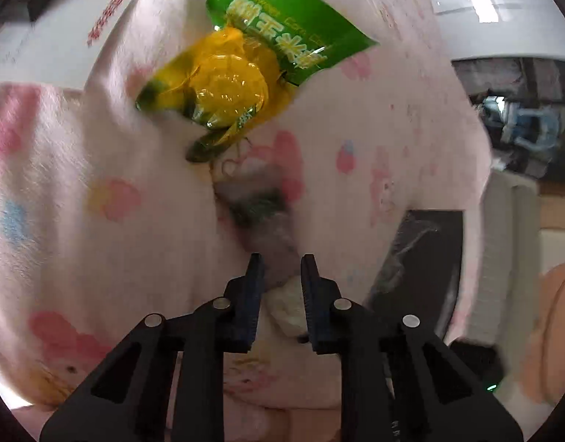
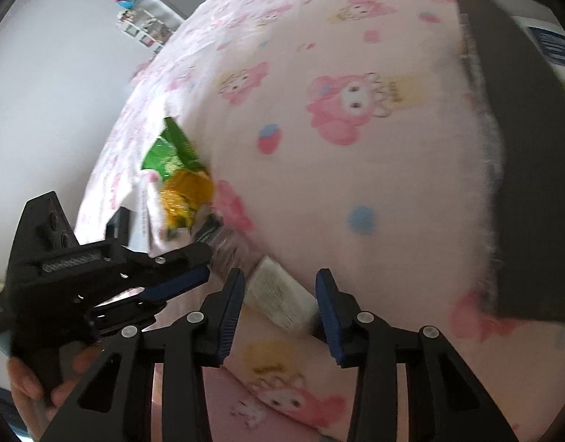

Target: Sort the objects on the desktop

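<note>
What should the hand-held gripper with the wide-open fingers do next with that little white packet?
Probably ease forward and close. The right hand-held gripper is open with the white packet lying between its fingers on the pink cloth, not yet pinched. The left hand-held gripper sits close beside the packet, so move gently.

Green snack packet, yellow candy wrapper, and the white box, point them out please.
green snack packet [image 1: 293, 25], left wrist view, printed face.
yellow candy wrapper [image 1: 227, 81], left wrist view, round middle.
white box [image 2: 278, 300], right wrist view, top face.

Both wrist views look closely down at the pink blanket [image 1: 98, 221], sharing the green packet [image 2: 168, 153]
</note>
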A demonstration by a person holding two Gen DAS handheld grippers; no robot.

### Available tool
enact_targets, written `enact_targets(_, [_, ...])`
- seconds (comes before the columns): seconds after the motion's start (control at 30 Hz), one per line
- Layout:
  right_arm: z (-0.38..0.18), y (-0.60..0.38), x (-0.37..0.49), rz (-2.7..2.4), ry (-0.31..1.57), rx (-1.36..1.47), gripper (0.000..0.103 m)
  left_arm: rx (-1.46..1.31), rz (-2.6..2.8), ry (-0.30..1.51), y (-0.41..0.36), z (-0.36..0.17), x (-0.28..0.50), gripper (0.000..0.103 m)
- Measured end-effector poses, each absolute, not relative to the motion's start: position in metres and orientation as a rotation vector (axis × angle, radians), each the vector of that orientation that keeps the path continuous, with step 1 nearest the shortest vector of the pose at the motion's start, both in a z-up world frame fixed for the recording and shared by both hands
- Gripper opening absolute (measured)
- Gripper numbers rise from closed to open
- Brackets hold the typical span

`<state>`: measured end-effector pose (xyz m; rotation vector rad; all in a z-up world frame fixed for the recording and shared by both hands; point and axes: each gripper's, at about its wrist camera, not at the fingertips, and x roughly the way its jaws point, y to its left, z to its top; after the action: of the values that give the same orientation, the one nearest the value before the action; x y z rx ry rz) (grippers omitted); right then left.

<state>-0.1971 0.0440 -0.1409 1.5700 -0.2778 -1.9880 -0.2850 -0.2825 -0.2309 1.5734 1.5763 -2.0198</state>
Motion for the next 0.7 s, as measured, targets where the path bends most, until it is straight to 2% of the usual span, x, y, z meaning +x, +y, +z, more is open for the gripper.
enact_targets(0.07, [-0.143,0.055,-0.193,-2.005,-0.29,1.593,0.036,1.511,-1.985,1.579,-0.254,-0.219,-0.289,0.019])
enact_targets(0.17, [-0.159,0.072,-0.183,-1.991,-0.335,1.651,0.036,1.44,-1.94,1.591,-0.309,-0.229,-0.254,0.019])
enact_targets(0.23, [-0.168,0.073,-0.179,-1.953,-0.327,1.662,0.036,1.424,-1.942,1.564,-0.289,-0.227,-0.281,0.019])
enact_targets(0.3, [-0.171,0.068,-0.175,-1.964,-0.277,1.649,0.036,1.454,-1.966,1.537,-0.277,-0.229,-0.306,0.019])
enact_targets(0.4, [-0.174,0.062,-0.172,-1.953,-0.266,1.629,0.036,1.533,-1.979,1.51,-0.269,-0.217,-0.276,0.019])
enact_targets(0.5, [-0.173,0.056,-0.168,-1.963,-0.237,1.608,0.026,1.589,-1.975,1.495,-0.27,-0.217,-0.267,0.019])
enact_targets(0.7, [-0.171,0.054,-0.164,-2.01,-0.223,1.572,0.026,1.668,-1.987,1.477,-0.26,-0.22,-0.278,0.019])
